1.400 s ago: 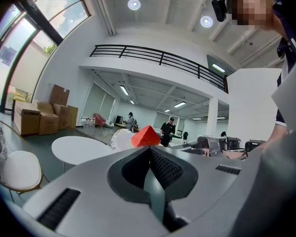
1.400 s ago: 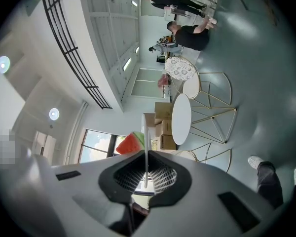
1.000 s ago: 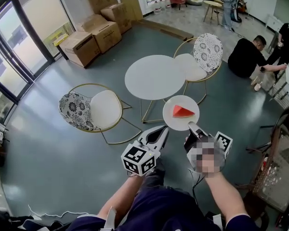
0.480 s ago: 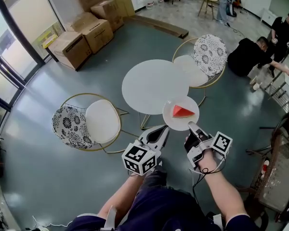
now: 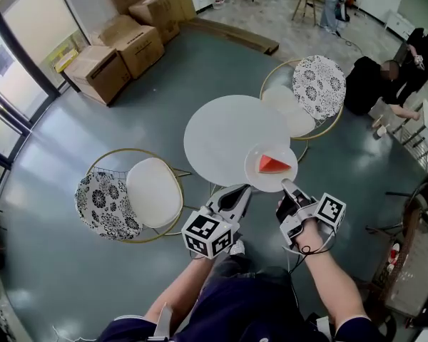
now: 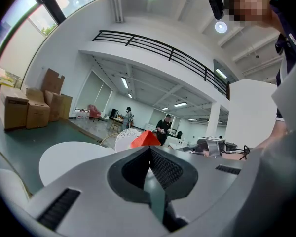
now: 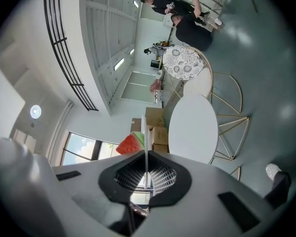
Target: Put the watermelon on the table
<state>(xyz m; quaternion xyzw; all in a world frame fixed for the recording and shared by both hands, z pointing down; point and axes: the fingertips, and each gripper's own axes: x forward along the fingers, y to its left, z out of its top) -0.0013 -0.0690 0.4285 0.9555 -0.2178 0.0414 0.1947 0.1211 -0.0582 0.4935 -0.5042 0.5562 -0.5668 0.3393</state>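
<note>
The right gripper [image 5: 288, 189] pinched the rim of the plate [image 5: 260, 180]. The watermelon [image 5: 274, 164] lay on it, at the near right edge of the table [image 5: 221, 134]. The left gripper [image 5: 237, 197] was pressed together, empty. Held by one edge, the plate could tilt and shed the slice.

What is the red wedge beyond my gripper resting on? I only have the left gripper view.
Observer: The head view shows it is a watermelon slice lying on a white plate.
Operator: What holds the plate?
Observer: The right gripper. Its own view shows the plate's rim edge-on between the jaws.
Operator: Is the plate on the table?
Observer: I cannot tell. From above it overlaps the near edge of the round table, with the gripper clamped on it.
</note>
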